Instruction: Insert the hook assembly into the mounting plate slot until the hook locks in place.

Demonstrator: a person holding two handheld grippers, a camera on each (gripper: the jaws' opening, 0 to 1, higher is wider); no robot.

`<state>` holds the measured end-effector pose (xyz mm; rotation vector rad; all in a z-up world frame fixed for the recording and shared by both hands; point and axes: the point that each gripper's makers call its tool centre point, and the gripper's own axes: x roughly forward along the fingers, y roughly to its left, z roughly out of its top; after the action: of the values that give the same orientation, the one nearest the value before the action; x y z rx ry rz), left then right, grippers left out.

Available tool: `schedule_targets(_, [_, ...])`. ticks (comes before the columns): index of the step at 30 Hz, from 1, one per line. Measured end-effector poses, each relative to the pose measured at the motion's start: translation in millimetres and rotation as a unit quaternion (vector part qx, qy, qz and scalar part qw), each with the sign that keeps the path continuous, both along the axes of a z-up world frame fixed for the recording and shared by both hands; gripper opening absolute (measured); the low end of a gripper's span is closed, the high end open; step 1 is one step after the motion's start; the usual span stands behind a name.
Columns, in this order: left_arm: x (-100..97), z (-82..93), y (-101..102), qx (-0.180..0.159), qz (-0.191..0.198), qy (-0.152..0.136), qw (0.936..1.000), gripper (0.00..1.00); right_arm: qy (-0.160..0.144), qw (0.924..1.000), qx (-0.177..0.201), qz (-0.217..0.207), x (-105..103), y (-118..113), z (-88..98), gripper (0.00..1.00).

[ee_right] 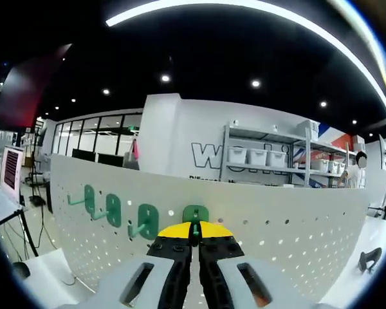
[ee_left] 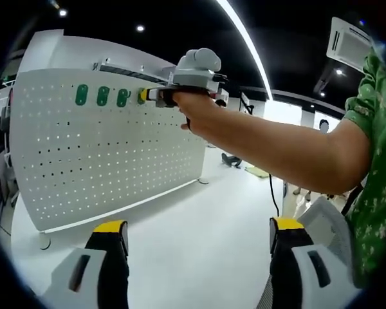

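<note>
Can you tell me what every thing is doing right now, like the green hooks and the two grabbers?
Left gripper: open, jaws wide apart, holding nothing.
Right gripper: shut on the fourth green hook, pressed against the pegboard.
Three green hooks: already mounted on the pegboard, in a row.
Pegboard: standing upright on the white table.
Person's hand: gripping the right gripper's handle.

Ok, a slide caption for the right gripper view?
Right gripper, jaws shut on a green hook, presses it against the white pegboard beside three mounted hooks.
</note>
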<state>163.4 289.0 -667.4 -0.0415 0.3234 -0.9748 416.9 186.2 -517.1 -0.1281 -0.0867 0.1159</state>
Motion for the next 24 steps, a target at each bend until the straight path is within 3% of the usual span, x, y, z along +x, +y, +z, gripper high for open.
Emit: schedule_targets(24, [2.2,-0.7,2.7,-0.001,-0.004,0.000,1.0000,0.93,0.011,0.9999,0.000,-0.004,4.3,-0.4,-8.1,0.02])
